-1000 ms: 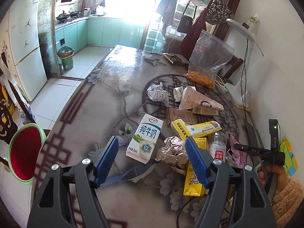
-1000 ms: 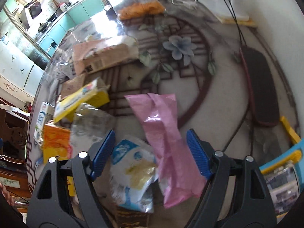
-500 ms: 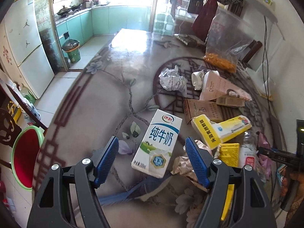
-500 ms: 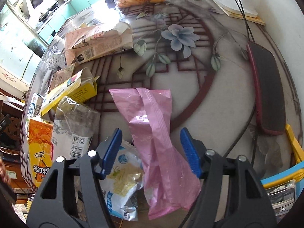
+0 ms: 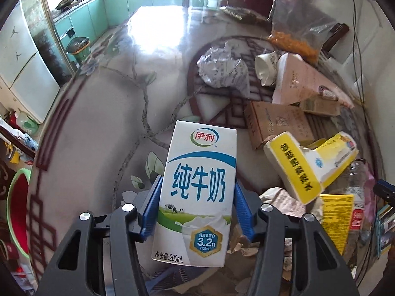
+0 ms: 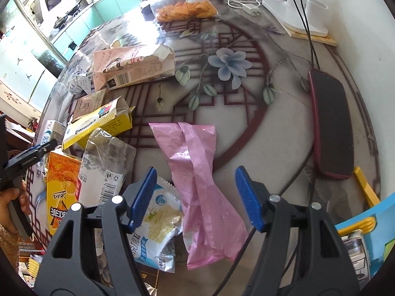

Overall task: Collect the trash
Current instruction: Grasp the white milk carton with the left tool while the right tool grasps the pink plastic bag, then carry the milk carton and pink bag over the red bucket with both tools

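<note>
Pinching the milk carton (image 5: 197,192), the left gripper (image 5: 197,207) has just closed its jaws; the right gripper (image 6: 196,197) hangs spread over a pink wrapper (image 6: 197,162). Squeezing risks crushing the carton.

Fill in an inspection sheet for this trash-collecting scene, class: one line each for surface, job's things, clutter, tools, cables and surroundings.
Surface: patterned table under a glossy cover, crowded with litter.
Job's things: milk carton, pink wrapper, yellow box, crushed bottle, orange juice carton, crumpled paper.
Clutter: bag of orange snacks, dark phone.
Tools: left tool has just been closing, pads against the milk carton's sides; right tool open over the pink wrapper, not gripping it.
Cables: black cable by the wall; white charger.
Surroundings: fridge, teal kitchen cabinets, green bin.
</note>
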`<state>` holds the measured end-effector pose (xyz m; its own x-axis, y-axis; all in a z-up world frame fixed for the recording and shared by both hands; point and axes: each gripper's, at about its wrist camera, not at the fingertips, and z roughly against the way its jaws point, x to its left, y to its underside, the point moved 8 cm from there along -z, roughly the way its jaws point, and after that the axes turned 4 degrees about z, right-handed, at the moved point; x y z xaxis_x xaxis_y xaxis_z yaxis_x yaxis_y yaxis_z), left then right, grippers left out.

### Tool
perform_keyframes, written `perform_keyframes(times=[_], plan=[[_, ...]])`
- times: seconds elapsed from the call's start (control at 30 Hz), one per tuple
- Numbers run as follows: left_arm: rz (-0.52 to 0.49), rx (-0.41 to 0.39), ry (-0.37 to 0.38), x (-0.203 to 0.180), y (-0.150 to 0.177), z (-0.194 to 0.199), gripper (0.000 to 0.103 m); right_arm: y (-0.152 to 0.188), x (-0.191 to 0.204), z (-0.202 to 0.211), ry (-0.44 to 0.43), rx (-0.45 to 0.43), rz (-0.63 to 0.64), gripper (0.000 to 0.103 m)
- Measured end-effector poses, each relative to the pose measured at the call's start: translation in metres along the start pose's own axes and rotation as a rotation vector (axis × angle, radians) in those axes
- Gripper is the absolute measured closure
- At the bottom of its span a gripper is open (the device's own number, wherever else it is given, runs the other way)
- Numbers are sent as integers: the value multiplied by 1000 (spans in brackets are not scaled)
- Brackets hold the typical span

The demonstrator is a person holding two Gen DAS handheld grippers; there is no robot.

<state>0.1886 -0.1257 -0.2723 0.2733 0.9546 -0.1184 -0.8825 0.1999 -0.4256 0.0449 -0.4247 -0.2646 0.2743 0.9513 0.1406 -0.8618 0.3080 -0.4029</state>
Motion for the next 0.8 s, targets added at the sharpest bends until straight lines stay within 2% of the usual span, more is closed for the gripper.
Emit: perform_keyframes(times=[0.2, 0.27, 0.3, 0.37, 0.4, 0.57, 0.73, 0.8], plan=[[21, -87, 18, 5, 0, 50, 52, 6, 5, -24, 18, 52, 15, 41], [29, -122, 29, 7, 2, 72, 52, 10, 5, -36, 30, 80, 21, 59], [32, -139, 28, 10, 2, 81, 52, 12, 5, -40, 31, 83, 24, 61], [41, -170, 20, 14, 5, 101, 52, 10, 9, -36, 19, 70, 25, 79], [49, -181, 17, 18, 6, 108, 52, 8, 11, -31, 5, 59, 20, 81], [91, -238, -22, 39, 7, 145, 52, -22, 33, 30, -15, -100, 60, 82], [128, -291, -37, 59, 9, 176, 52, -51, 79, 105, -97, -277, 123, 82], [139, -313, -52, 67, 10, 186, 52, -58, 102, 125, -136, -322, 157, 83]])
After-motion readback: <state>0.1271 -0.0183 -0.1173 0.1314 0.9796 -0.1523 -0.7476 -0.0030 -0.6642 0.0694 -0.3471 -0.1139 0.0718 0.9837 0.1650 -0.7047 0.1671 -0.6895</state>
